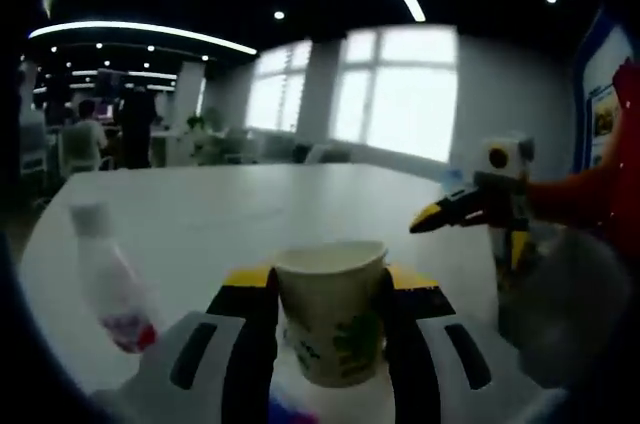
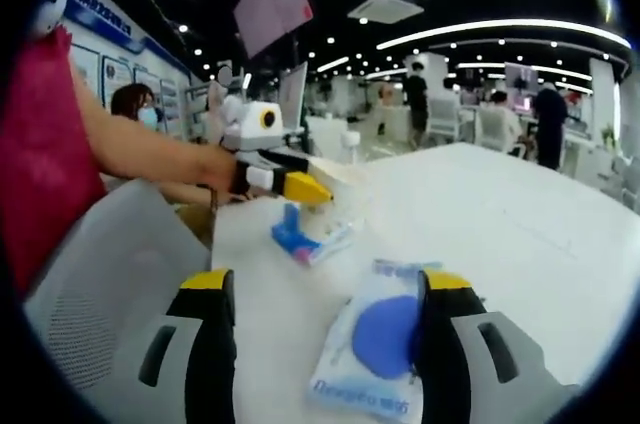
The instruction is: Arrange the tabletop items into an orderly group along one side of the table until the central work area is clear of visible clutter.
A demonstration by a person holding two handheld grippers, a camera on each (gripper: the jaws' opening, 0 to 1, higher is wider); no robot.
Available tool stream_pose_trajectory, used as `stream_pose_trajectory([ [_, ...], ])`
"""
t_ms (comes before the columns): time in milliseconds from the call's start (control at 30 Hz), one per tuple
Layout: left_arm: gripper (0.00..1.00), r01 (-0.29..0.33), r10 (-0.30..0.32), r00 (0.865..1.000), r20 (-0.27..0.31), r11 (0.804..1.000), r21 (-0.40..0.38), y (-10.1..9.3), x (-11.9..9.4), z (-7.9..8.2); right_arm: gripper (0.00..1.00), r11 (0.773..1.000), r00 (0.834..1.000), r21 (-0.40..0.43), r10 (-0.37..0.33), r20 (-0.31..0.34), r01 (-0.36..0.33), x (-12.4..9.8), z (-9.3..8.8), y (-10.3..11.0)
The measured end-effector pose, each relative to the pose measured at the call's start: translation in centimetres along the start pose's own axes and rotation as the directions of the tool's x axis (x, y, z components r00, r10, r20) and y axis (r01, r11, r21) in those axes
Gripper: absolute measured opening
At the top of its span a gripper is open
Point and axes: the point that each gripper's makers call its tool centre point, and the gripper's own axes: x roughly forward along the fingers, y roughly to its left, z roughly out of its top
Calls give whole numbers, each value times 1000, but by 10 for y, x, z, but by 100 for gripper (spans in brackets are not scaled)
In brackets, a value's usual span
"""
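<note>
In the left gripper view, a cream paper cup printed with green leaves [image 1: 332, 309] is seen upright between the black, yellow-tipped jaws of the left gripper [image 1: 328, 289]. Both jaws are pressed against the cup's sides, so the cup is held; its base is near the white tabletop [image 1: 250, 209], though whether it rests there cannot be told. To the left, well apart from the cup, a clear plastic bottle with a white cap and a red label [image 1: 108, 279] is shown leaning on the table. At the right of that view another yellow-tipped gripper [image 1: 450, 212] is carried by a red-sleeved arm [image 1: 580, 194] over the table edge; how far its jaws are apart cannot be told.

In the right gripper view, the right gripper [image 2: 325, 329] is held wide open with nothing grasped. A flat clear packet holding a blue round pad [image 2: 385, 344] lies on the table between its jaws, closer to the right one and possibly touching it, the blur leaving this unsure. Farther off, a small blue and pink wrapped item [image 2: 300, 234] lies on the table, just below another person's yellow-tipped gripper [image 2: 295, 184], held by a bare forearm [image 2: 150, 159]. A grey chair back [image 2: 110, 274] stands beside the table.
</note>
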Motion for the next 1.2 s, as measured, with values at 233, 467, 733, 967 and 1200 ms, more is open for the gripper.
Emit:
stream_pose_trajectory([
  [233,38,-114,114,989,99,993,-5,22,14,5,74,1000,1000,13,26,-7,-26,0,-3,-13],
  [467,38,-208,204,976,80,977,42,47,16,-13,73,999,999,16,44,-21,-44,3,-5,-23],
  [733,37,-316,308,946,100,946,77,67,30,-20,72,997,997,38,69,-30,-67,21,-7,-31],
  [967,37,-367,360,928,100,928,65,76,36,-35,72,995,994,45,96,-50,-94,27,-12,-29],
  [1200,37,-424,416,904,101,903,71,88,33,-38,72,994,993,62,96,-62,-92,26,-18,-33],
])
